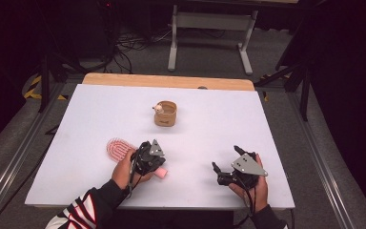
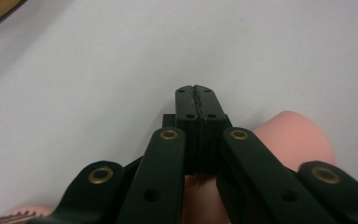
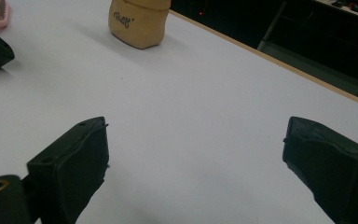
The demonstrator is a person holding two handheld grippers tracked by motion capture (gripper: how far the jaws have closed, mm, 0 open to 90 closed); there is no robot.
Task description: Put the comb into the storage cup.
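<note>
A pink hairbrush lies on the white table (image 1: 76,124), with its bristled head (image 1: 117,147) to the left and its handle end (image 1: 162,172) to the right. My left gripper (image 1: 145,145) sits over the handle. Its jaws (image 2: 196,93) are pressed together with nothing between the tips, and the pink handle (image 2: 298,140) shows beneath and behind them. My right gripper (image 1: 226,158) rests at the front right of the table, its jaws standing wide apart (image 3: 196,154) over bare table. A tan pouch (image 1: 165,114) stands upright mid-table, beyond both grippers.
The tan pouch (image 3: 137,23) has a small pale object at its rim. A wooden strip (image 1: 167,81) runs along the table's far edge. Beyond it stand a grey desk frame (image 1: 209,28) and cables on the floor. Dark stands flank both sides of the table.
</note>
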